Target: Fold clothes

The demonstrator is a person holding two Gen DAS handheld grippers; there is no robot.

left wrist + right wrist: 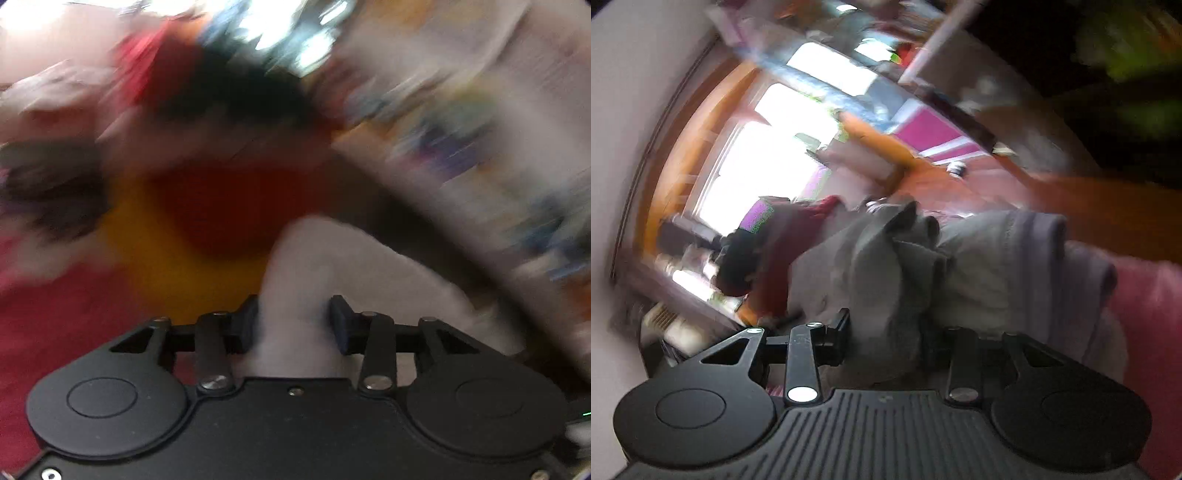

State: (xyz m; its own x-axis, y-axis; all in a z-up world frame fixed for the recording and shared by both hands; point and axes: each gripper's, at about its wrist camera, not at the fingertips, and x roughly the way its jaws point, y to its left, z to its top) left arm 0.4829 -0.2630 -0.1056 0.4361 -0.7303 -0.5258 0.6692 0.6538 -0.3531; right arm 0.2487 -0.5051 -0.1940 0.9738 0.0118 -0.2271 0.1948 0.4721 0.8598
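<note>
While both views smear with blur, the pale grey garment (967,273) is what you hold: your right gripper (884,328) is clamped on a bunched fold of it, the cloth spreading away toward 12 and 2 o'clock from the fingers, over a pink surface (1152,310). Your left gripper (293,319) pinches a white strip of the same cloth (332,266), which runs from between the fingertips up toward 1 o'clock. The cloth's long axis seems to run between your hands, so judge the fold along that line.
</note>
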